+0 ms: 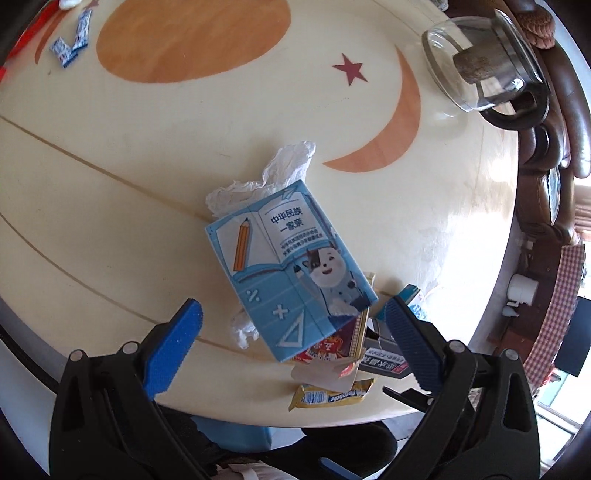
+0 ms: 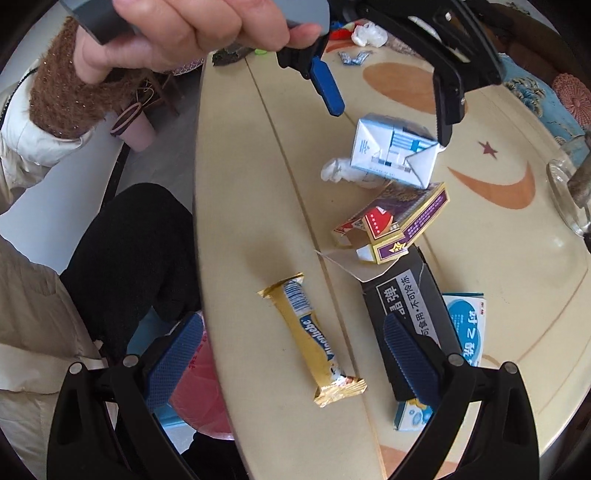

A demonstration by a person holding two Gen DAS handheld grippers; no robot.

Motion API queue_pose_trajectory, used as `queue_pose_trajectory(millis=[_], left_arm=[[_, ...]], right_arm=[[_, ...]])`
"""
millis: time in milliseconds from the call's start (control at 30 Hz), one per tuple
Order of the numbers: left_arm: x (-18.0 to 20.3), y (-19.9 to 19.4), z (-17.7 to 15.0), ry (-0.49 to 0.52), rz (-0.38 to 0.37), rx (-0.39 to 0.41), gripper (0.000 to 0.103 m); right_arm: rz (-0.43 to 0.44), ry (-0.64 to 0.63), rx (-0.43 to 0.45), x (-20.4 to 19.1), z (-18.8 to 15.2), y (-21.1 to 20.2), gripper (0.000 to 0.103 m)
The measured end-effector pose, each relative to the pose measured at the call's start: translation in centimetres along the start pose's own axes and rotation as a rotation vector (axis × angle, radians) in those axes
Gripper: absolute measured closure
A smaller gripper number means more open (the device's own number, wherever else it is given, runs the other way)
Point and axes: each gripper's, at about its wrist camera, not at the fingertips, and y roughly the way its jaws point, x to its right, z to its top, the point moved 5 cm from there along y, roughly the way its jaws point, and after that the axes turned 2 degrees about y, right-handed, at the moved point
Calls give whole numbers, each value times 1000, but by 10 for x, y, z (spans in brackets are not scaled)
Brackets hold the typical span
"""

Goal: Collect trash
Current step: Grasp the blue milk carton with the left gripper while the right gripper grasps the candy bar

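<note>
The left claw (image 1: 293,325) stands wide open nearest the lens, its blue pads spread to either side of a blue milk carton (image 1: 286,267) printed with a pencil, an open book and a cartoon cow; whether the pads touch the carton cannot be told. The carton sits over crumpled white tissue (image 1: 273,173), and just beside it lie a purple-and-gold box (image 1: 341,341), a black box (image 1: 384,363) and a gold snack wrapper (image 1: 330,395).

The right claw (image 2: 293,345) is likewise open and empty, one pad off the worktop's edge, the other over the black box (image 2: 404,299). Between its pads lies the gold snack wrapper (image 2: 314,341). Farther out are a blue-and-white medicine box (image 2: 465,325), the torn purple-and-gold box (image 2: 399,221) and the carton (image 2: 393,151), seen end-on under the left claw (image 2: 389,123).

The worktop (image 1: 147,229) is round and cream, inlaid with an orange disc, an orange crescent and a red star. Near its far rim stands a glass teapot (image 1: 484,62), and blue-and-white candy wrappers (image 1: 72,42) lie well apart from the rest.

Only the right wrist view shows the hand (image 2: 184,33) that grips the left tool's handle, with a brown fuzzy cuff, a cream jacket and a pink stool beneath. Only the left wrist view shows dark brown armchairs and a red checked cloth.
</note>
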Motion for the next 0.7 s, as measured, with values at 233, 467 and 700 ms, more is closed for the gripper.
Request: queue_pose_trajectory(millis=[233, 467, 700], left_arm=[[-7, 16, 16, -67, -36, -30, 6], [-15, 30, 18, -117, -51, -64, 8], [-16, 35, 13, -110, -62, -84, 25]], right_arm=[[15, -16, -14, 8, -2, 18, 7], [15, -47, -15, 7, 0, 25, 35], [-24, -48, -40, 3, -6, 40, 58]])
